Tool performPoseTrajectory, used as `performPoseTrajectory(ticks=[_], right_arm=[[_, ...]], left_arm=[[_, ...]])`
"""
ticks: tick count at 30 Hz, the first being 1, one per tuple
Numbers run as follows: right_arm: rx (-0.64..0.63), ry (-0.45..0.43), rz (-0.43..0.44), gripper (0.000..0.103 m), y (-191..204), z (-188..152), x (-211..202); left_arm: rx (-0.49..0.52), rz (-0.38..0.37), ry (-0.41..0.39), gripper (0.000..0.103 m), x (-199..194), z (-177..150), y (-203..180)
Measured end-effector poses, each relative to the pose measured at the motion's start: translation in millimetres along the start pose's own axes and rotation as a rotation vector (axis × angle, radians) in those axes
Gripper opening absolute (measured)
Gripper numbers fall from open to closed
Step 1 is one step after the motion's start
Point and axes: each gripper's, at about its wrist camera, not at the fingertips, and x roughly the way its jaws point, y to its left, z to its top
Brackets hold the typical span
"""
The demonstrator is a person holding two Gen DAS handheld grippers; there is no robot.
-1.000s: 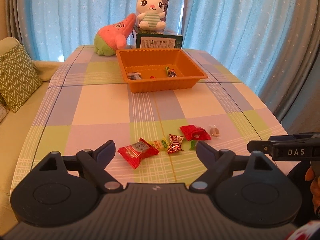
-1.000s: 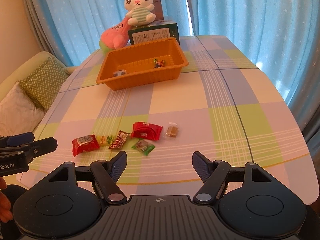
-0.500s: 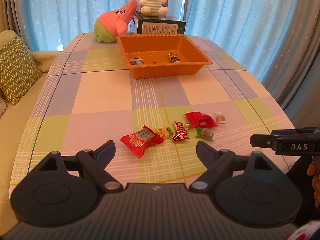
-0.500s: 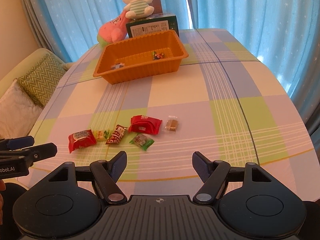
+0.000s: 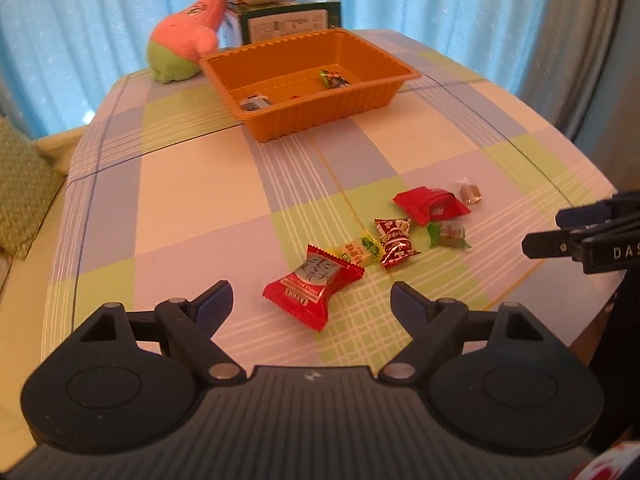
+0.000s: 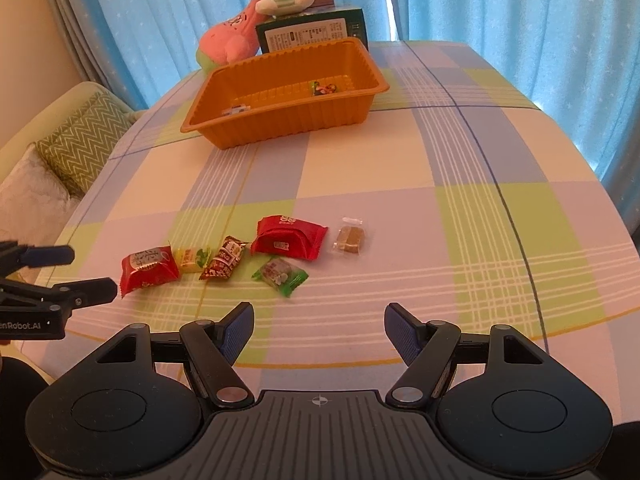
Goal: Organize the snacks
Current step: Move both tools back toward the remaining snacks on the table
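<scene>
Just ahead of the closing, still-empty left gripper (image 5: 311,300), the red snack packet (image 5: 313,285) could skid away if one fingertip nudges it first.

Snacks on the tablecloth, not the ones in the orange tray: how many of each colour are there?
Red: 3
Green: 1
Yellow: 1
Clear with brown: 1
Total: 6

Your room, daylit.
Behind your checked table (image 6: 460,168), blue curtains (image 6: 500,0) glow; a sofa (image 6: 76,100) carries zigzag cushions (image 6: 80,140).
</scene>
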Motion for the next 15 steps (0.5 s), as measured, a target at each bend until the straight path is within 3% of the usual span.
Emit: performPoseTrajectory(ticks=[6, 15], right_arm=[[-0.017, 0.026, 0.008, 0.072, 0.6, 1.7, 19.2], [-0.042, 0.050, 0.022, 0.072, 1.2, 7.7, 40.0]], left_arm=[[0.149, -0.080, 0.061, 0.065, 33.6, 15.0, 2.6], [0.220, -0.152, 0.167, 0.041, 69.0, 25.1, 8.4]])
